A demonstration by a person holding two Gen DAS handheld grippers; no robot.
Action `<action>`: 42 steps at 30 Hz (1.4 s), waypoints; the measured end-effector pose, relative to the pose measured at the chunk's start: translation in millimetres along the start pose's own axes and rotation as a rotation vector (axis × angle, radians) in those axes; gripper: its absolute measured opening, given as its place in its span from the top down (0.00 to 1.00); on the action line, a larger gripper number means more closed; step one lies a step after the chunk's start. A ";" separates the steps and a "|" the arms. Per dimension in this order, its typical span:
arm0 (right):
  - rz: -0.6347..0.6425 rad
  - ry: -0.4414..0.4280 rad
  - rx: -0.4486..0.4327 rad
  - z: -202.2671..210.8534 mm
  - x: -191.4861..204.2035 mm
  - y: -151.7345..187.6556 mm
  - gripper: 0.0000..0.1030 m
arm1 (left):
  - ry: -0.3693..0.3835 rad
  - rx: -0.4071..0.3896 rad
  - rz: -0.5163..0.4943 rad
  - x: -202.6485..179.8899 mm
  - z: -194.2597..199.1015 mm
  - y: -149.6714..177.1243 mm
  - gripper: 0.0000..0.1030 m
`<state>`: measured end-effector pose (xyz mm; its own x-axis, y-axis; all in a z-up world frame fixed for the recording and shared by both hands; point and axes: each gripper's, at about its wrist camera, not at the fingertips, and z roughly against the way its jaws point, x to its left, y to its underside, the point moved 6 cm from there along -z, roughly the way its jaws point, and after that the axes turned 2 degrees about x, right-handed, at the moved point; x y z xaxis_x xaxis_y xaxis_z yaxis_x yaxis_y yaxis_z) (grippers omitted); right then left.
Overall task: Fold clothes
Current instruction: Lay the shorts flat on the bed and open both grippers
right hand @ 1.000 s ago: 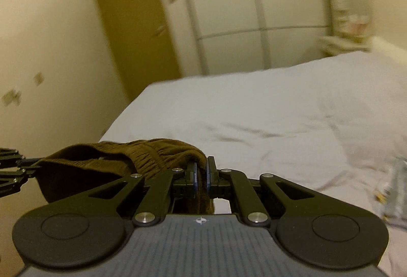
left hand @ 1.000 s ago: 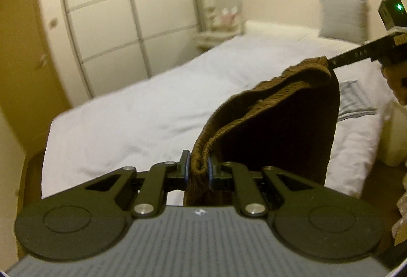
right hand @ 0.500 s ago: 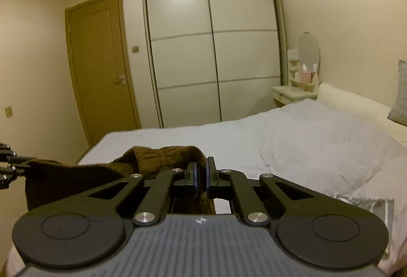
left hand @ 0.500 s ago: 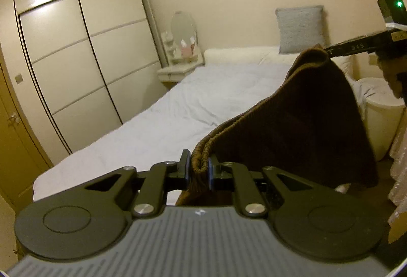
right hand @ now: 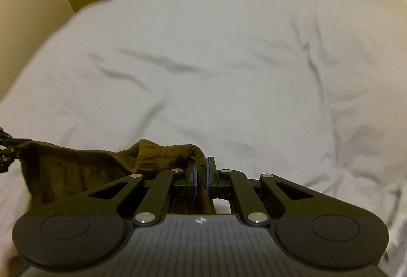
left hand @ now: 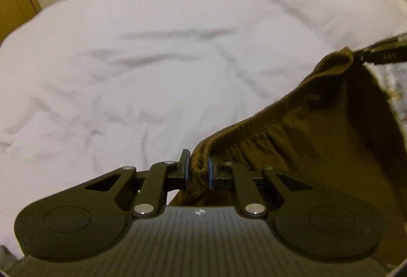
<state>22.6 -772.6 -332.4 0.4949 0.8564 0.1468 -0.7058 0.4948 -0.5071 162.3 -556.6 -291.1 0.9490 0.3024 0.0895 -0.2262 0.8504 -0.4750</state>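
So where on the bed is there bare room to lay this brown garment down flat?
The white bedsheet ahead of both grippers is bare up to the wardrobe-side edge. Only crowding: a patterned cloth at the right edge, behind the brown ribbed garment.

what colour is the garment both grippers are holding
Dark brown garment, with a gathered elastic edge; clearest in the left wrist view.

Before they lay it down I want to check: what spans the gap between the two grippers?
Only the brown garment, its gathered waistband stretched from the left gripper to the right gripper. Both wrist views show it hanging over the white bed.
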 end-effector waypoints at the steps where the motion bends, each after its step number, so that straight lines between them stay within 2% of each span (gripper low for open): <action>1: 0.003 -0.005 0.012 -15.6 -1.6 -0.8 0.94 | -0.003 0.019 0.004 6.5 -13.5 -4.0 0.90; 4: 0.030 -0.009 0.055 -58.8 -9.3 -6.2 0.94 | -0.008 0.075 0.009 7.9 -41.3 -16.0 0.89; 5: 0.038 -0.004 0.078 -72.6 -13.3 -8.6 0.91 | -0.008 0.099 0.009 8.7 -49.7 -15.6 0.88; 7: 0.053 0.005 0.128 -98.7 -24.6 -9.2 0.79 | -0.018 0.139 0.010 13.2 -64.9 -10.3 0.80; 8: 0.058 0.010 0.136 -105.0 -28.3 -9.4 0.71 | -0.037 0.145 0.023 16.9 -67.5 -8.4 0.73; 12: 0.045 0.015 0.091 -89.1 -32.4 -7.8 0.55 | -0.056 0.126 0.125 34.0 -45.1 -0.9 0.70; 16: -0.027 0.018 0.065 -65.5 -41.6 -4.3 0.49 | -0.071 0.131 0.207 55.8 -12.0 21.2 0.67; 18: -0.066 0.013 0.088 -54.3 -51.3 2.6 0.48 | -0.051 0.147 0.255 65.1 2.6 38.4 0.67; 21: -0.109 0.015 0.092 -33.0 -43.7 15.6 0.48 | 0.008 0.175 0.303 68.6 19.8 63.8 0.67; 25: -0.116 -0.030 0.092 20.8 -15.6 45.4 0.48 | 0.089 0.215 0.322 63.6 39.3 98.9 0.67; 30: -0.113 -0.109 0.176 71.6 62.6 123.8 0.48 | 0.169 0.238 0.304 56.4 65.1 150.6 0.67; 33: -0.113 -0.132 0.222 96.0 114.2 174.4 0.48 | 0.247 0.255 0.285 54.1 78.5 185.1 0.67; 37: -0.217 -0.127 0.271 117.6 170.2 232.8 0.48 | 0.369 0.289 0.236 50.3 89.6 223.5 0.67; 42: -0.373 -0.090 0.292 130.4 207.8 279.5 0.48 | 0.431 0.311 0.192 55.9 102.4 255.4 0.69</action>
<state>-137.8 -437.1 -332.8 0.7045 0.6157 0.3529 -0.6076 0.7803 -0.1483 135.0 -278.4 -317.8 0.8738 0.3164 -0.3692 -0.3956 0.9042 -0.1613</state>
